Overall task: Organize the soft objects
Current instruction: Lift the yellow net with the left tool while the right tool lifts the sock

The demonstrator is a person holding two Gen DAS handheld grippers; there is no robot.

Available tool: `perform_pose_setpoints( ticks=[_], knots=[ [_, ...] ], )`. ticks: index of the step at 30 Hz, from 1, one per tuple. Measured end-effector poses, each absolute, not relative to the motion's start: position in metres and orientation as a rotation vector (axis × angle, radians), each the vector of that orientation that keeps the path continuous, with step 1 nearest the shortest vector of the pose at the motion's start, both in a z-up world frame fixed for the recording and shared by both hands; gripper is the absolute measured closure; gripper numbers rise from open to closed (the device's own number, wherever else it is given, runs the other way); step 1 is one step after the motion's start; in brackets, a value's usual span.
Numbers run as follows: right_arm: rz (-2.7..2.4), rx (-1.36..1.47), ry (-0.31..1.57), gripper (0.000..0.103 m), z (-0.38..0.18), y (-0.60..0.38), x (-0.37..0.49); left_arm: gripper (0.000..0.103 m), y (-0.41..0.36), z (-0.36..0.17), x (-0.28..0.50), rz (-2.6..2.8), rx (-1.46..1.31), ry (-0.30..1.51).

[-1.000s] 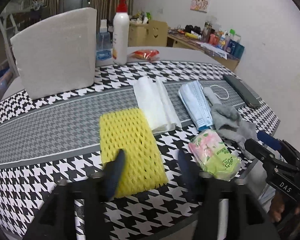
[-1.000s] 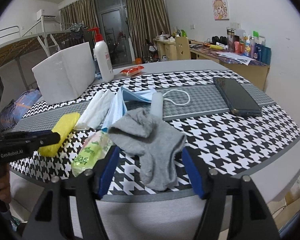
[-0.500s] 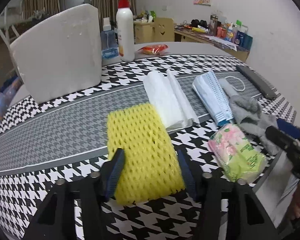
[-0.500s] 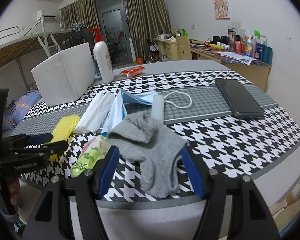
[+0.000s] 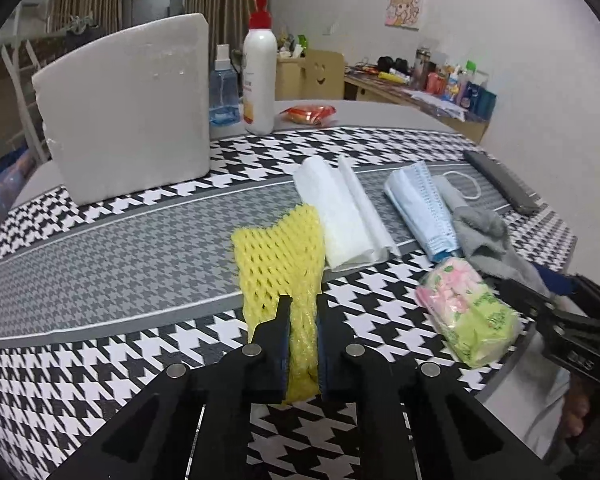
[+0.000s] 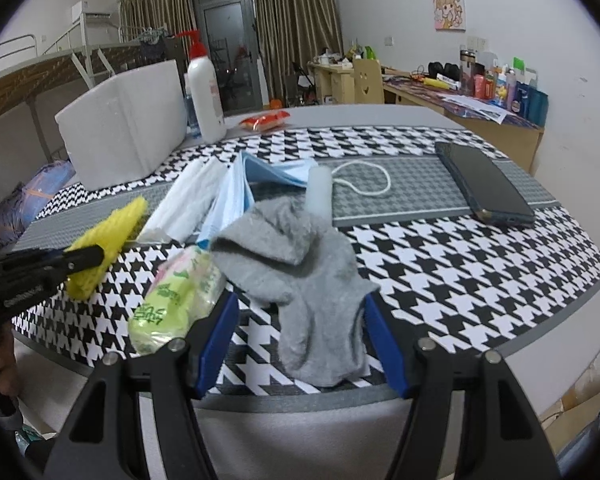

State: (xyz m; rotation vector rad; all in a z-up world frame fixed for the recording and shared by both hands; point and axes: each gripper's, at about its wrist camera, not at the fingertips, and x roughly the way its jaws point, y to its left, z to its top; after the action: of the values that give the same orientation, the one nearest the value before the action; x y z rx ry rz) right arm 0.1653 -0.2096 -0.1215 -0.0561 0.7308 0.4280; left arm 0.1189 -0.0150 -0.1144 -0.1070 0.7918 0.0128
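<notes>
Foam netting (image 5: 284, 256), yellow, is pinched at its near end in the left claw (image 5: 300, 320), jaws squeezed tight on it so the mesh bunches between the fingers; the far end fans out flat on the houndstooth worktop (image 5: 100, 240). Just beside it lies a folded white plastic bag (image 5: 340, 212), then a blue face mask (image 5: 420, 208), its ear loop trailing toward a dark phone (image 6: 484, 184) further right. Near the front edge sits a green and pink tissue pack (image 6: 176, 296), touching the grey sock (image 6: 300, 272) that is slumped over the mask's near end. The right claw (image 6: 300, 344) hangs wide, its blue-padded fingers (image 6: 216, 344) either side of the sock's toe, gripping nothing; whether the pads touch the fabric I can't tell. At the back of the worktop stand a white foam block (image 5: 128, 104), a pump bottle (image 5: 260, 72) with a red top and a small blue bottle (image 5: 223, 92); a red snack packet (image 5: 308, 114) lies beyond them.
</notes>
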Motion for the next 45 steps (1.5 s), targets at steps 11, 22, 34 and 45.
perform_pose_setpoints(
  ticks=[11,22,34,45],
  knots=[
    [0.404,-0.105,0.712,0.081,-0.113,-0.211,0.155,0.092,-0.019,-0.094,0.102,-0.06,-0.112,0.716],
    [0.423,-0.039,0.611,0.082,-0.07,-0.209,0.143,0.092,-0.005,-0.064,0.089,-0.058,-0.114,0.638],
    [0.475,-0.008,0.542,0.082,-0.043,-0.188,0.141,0.092,0.01,-0.037,0.077,-0.042,-0.089,0.565],
    [0.522,0.014,0.488,0.082,-0.024,-0.168,0.14,0.092,0.024,-0.02,0.08,-0.015,-0.076,0.532]
  ],
)
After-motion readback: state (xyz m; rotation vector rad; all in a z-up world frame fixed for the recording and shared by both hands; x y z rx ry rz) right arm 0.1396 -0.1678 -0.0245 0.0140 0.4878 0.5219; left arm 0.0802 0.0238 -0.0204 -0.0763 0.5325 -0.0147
